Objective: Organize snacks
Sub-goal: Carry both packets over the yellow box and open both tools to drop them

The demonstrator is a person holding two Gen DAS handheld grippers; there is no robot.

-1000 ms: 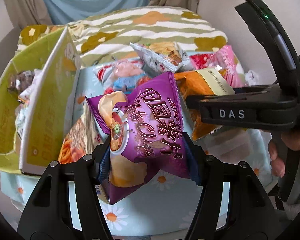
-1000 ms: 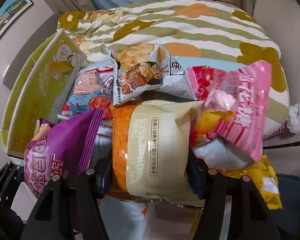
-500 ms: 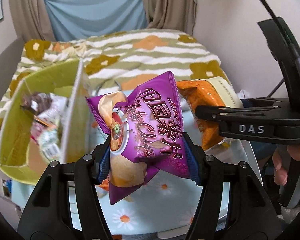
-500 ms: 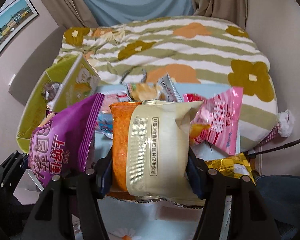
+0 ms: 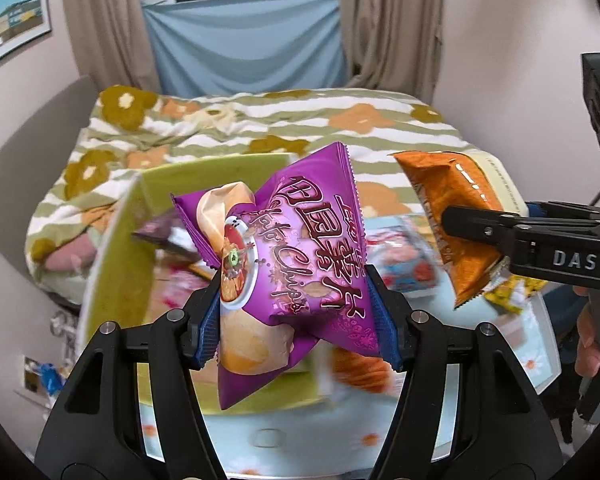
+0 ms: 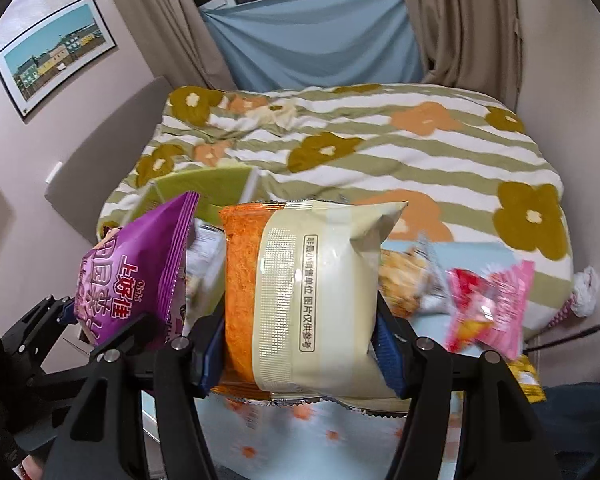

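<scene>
Left gripper (image 5: 296, 320) jaws clamped on purple chip bag (image 5: 292, 256), blue pads pressing both its sides, bag puffed up above the jaws. Right gripper (image 6: 300, 340) jaws clamped on orange-and-cream snack bag (image 6: 300, 300), held upright between the pads.

Left wrist view only: inside of green box (image 5: 116, 264), just left of and behind the left jaws, with blurred packets in it; the right gripper side-on with the orange bag hanging from it, well right of the left jaws; fingers of a hand (image 5: 588, 340) on its handle at far right. Right wrist view only: cream back of the orange bag with printed text; pink packet (image 6: 496, 308) and silver packet (image 6: 412, 280) lying right of the right jaws; yellow packet (image 6: 528, 376) at lower right; framed picture (image 6: 56, 56) on the wall.

Both grippers tilt downward over the daisy-print worktop (image 6: 320, 440), striped flower bed (image 6: 380, 148) beyond.

Count: two grippers, two held bags, one box, at least three loose packets right of the right jaws.
</scene>
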